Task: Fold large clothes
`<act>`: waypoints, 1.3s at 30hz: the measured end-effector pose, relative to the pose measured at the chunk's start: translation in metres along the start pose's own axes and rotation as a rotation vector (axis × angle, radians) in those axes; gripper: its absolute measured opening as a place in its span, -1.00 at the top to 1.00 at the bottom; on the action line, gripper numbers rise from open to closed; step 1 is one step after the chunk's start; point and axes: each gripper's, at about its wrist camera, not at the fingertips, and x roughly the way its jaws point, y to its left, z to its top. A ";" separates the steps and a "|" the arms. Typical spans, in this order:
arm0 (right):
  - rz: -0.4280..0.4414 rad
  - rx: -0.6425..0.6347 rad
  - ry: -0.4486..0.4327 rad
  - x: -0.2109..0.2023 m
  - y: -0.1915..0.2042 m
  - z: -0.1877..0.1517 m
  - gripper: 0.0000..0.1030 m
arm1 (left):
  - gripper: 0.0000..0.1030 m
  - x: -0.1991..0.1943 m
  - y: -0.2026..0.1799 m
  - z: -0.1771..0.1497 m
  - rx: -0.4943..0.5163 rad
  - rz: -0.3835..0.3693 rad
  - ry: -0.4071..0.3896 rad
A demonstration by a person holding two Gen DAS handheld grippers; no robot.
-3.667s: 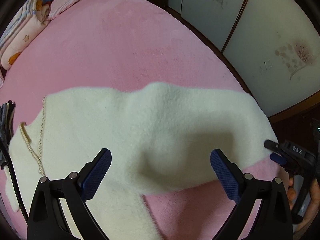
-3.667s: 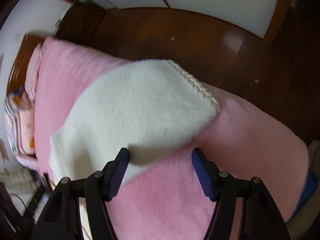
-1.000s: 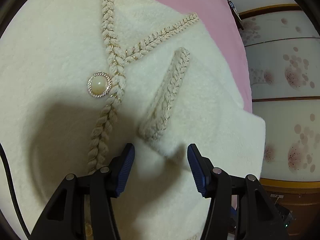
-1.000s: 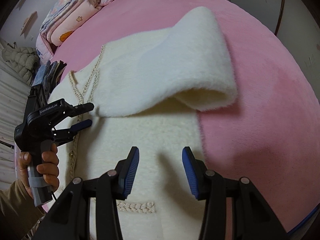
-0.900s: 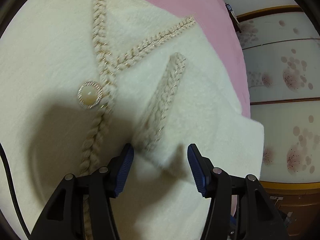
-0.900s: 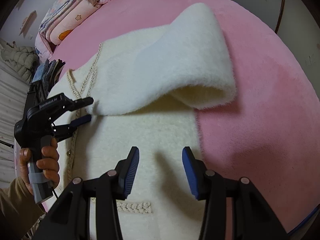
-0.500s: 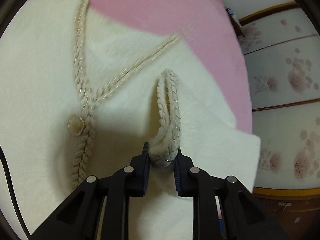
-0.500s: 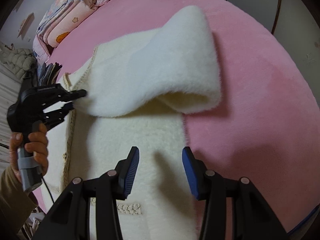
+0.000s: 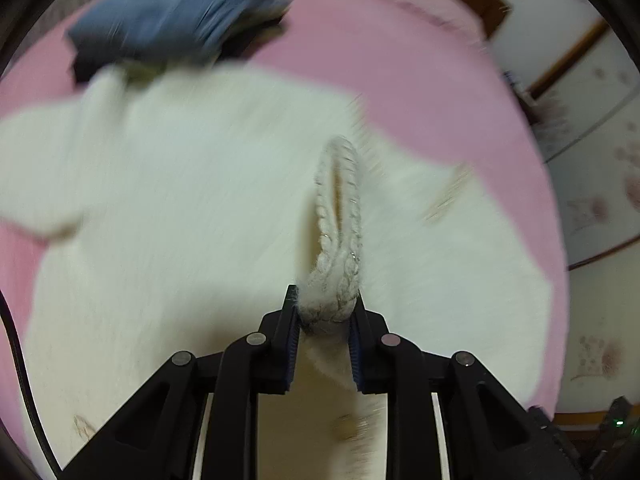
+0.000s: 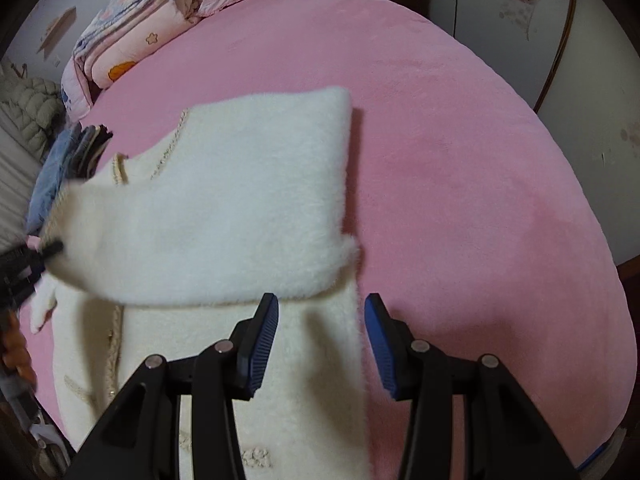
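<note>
A cream fleece jacket [image 10: 224,208] with braided trim lies on the pink bed [image 10: 460,160]. One sleeve is folded across its chest. My left gripper [image 9: 323,320] is shut on the braided cuff [image 9: 338,216] of that sleeve and holds it up off the jacket body [image 9: 160,220]; this view is blurred. The left gripper also shows at the left edge of the right wrist view [image 10: 20,268]. My right gripper [image 10: 322,340] is open and empty, hovering over the jacket's right edge, just below the folded sleeve.
A stack of folded blue clothes [image 9: 176,12] lies beyond the jacket; it also shows in the right wrist view [image 10: 60,168]. Folded quilts and pillows [image 10: 132,36] sit at the bed's head. Wardrobe doors [image 10: 560,32] stand to the right of the bed.
My left gripper closed on the sleeve cuff, lifted it and pulled it left across the jacket. The sleeve now lies flatter over the chest. My right gripper stayed open in place.
</note>
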 end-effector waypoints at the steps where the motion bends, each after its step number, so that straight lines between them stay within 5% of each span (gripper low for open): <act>1: -0.007 -0.011 0.008 0.004 0.002 0.001 0.12 | 0.59 0.014 0.011 -0.006 -0.022 0.015 0.027; 6: -0.027 -0.019 -0.003 0.009 0.005 0.008 0.13 | 0.57 0.030 0.009 -0.009 -0.072 0.007 0.023; 15: -0.061 -0.016 0.023 0.045 -0.002 0.025 0.14 | 0.57 0.043 -0.011 0.002 0.026 0.013 0.022; 21: -0.046 -0.007 -0.026 0.041 -0.006 0.021 0.49 | 0.59 0.023 -0.011 -0.002 0.053 -0.024 -0.067; 26: -0.054 0.021 -0.033 0.046 -0.008 0.018 0.48 | 0.55 0.046 0.002 -0.005 0.095 0.091 -0.038; 28: -0.067 0.000 -0.015 0.046 -0.005 0.020 0.44 | 0.52 0.045 0.004 -0.004 0.089 0.077 -0.032; 32: -0.046 -0.017 0.041 0.036 -0.005 0.032 0.38 | -0.06 0.028 0.017 0.005 0.022 -0.070 0.047; 39: -0.005 -0.061 -0.047 0.020 -0.004 0.069 0.28 | -0.08 0.013 0.028 0.034 -0.006 -0.063 -0.008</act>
